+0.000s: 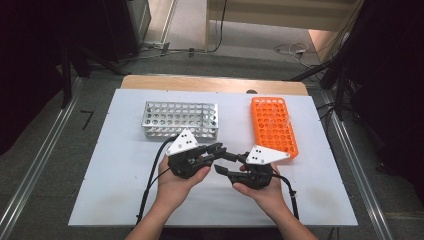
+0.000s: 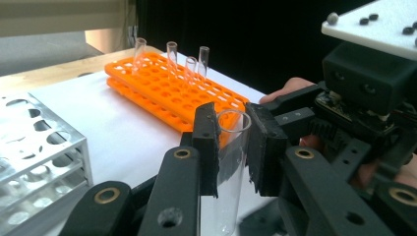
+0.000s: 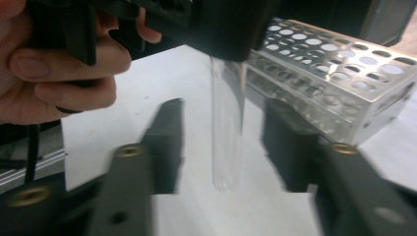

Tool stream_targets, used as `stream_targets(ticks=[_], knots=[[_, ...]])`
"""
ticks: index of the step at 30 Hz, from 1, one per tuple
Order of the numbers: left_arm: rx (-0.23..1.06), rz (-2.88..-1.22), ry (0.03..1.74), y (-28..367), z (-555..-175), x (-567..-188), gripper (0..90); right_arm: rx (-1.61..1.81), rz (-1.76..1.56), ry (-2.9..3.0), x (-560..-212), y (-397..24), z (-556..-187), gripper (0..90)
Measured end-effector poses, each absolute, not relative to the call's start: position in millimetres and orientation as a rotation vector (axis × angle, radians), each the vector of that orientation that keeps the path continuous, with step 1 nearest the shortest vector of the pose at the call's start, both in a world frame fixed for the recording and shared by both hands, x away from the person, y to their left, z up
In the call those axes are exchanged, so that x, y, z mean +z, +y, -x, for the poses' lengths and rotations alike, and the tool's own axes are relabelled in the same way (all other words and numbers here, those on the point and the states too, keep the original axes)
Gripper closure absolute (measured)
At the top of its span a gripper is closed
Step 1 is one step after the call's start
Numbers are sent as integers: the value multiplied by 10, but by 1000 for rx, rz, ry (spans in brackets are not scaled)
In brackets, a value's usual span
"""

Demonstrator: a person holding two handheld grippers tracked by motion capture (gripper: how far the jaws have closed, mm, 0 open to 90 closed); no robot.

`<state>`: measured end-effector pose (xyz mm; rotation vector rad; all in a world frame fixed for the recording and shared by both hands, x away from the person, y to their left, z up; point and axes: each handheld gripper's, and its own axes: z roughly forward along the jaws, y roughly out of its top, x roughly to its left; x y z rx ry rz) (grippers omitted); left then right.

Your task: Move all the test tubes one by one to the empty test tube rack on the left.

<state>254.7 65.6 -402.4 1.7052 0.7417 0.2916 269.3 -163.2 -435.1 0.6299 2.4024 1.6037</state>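
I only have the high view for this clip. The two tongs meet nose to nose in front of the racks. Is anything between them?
Observer: Yes. In the left gripper view the left tongs are shut on a clear test tube, gripping it just below its open rim.
Operator: And the right tongs?
Observer: In the right gripper view the right tongs stand open on either side of the tube's lower half, without touching it.
Operator: Is the orange rack empty?
Observer: No. Four clear tubes stand in the orange rack.
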Motion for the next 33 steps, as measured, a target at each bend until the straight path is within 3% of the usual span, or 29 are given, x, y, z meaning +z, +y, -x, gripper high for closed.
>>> stream_targets(ticks=[7,33], knots=[[306,-1696,771,759,-2616,-4032,761,1595,-726,2334,-4310,-1885,-2718,10],[359,-1658,845,915,-3235,-3904,761,1557,-944,2149,-4433,-3220,-2590,0]])
